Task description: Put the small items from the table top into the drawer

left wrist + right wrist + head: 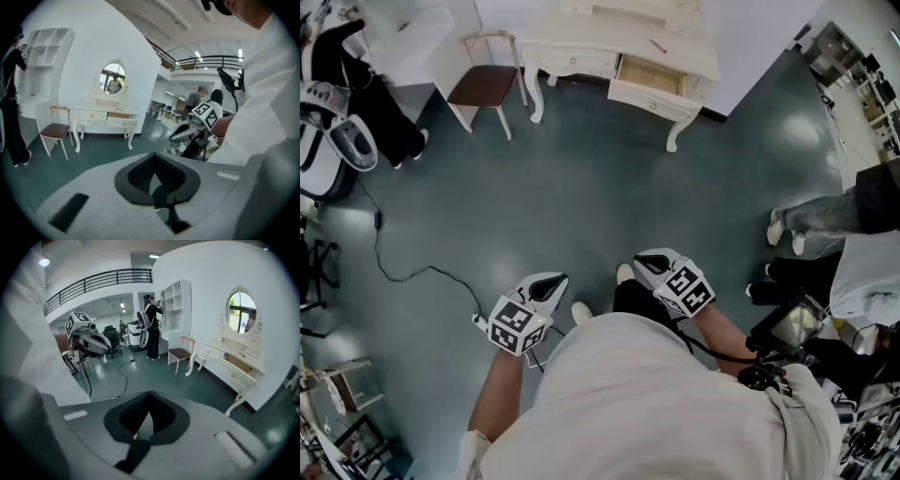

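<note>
**Both grippers shut and empty, well away from the table**

Head view: the person stands on the green floor point(581, 187), well apart from the white table point(591, 37) at the top of the frame. The table's drawer point(652, 80) is pulled out. A small red item point(658, 44) lies on the table top; what it is cannot be told. A chair point(487, 82) stands just left of the table. The left gripper point(551, 283) and right gripper point(649, 262) are held low in front of the body, pointing toward the table. A black cable point(412, 274) runs across the floor at the left.

Left gripper view: the left gripper point(157, 190) has its jaws together with nothing between them. Beyond them stand the table point(93, 117), its open drawer point(118, 115), an oval mirror point(112, 78) and the chair point(55, 131). The right gripper point(187, 131) shows at the right.

Right gripper view: the right gripper point(140, 432) also has its jaws closed on nothing. The table point(220, 363) is far off at the right, with the drawer point(240, 364) open and the red item point(242, 354) on top. The left gripper point(96, 347) shows at the left.
</note>
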`<control>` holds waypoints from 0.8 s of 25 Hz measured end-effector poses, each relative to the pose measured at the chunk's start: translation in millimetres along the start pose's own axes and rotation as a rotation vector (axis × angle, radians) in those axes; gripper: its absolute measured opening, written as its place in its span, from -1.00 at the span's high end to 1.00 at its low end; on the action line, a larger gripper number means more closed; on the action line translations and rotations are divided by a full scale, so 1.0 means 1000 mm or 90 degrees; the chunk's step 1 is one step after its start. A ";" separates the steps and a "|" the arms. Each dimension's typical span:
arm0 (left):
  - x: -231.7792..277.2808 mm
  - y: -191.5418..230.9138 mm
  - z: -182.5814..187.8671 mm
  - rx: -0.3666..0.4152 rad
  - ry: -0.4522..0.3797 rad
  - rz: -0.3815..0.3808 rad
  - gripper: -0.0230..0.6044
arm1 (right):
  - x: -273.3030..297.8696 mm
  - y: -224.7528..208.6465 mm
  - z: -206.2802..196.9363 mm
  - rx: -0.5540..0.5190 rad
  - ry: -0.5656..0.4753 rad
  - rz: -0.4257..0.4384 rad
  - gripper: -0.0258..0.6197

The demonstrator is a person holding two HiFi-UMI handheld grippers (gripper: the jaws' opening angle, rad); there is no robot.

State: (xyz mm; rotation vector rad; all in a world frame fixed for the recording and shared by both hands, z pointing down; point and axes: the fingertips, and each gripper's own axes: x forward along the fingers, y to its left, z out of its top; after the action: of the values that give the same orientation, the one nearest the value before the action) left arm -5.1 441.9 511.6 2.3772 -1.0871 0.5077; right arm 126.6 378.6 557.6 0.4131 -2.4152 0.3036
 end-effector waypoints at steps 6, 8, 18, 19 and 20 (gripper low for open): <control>0.018 0.021 0.032 0.003 -0.009 -0.025 0.93 | 0.010 -0.024 0.015 0.014 0.015 -0.001 0.92; 0.029 0.034 0.046 0.006 -0.004 -0.028 0.93 | 0.019 -0.041 0.024 0.018 0.013 0.004 0.92; 0.084 0.141 0.153 0.054 0.052 -0.003 0.93 | 0.090 -0.174 0.115 0.022 -0.042 0.030 0.92; 0.092 0.150 0.164 0.057 0.052 -0.001 0.93 | 0.096 -0.187 0.120 0.022 -0.046 0.032 0.92; 0.102 0.158 0.173 0.059 0.051 0.001 0.93 | 0.101 -0.200 0.122 0.024 -0.049 0.033 0.92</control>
State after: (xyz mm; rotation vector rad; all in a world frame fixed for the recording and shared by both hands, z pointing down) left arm -42.3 193.4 463.5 2.4139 -1.0509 0.6605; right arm 56.8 132.9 552.4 0.3856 -2.5016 0.3621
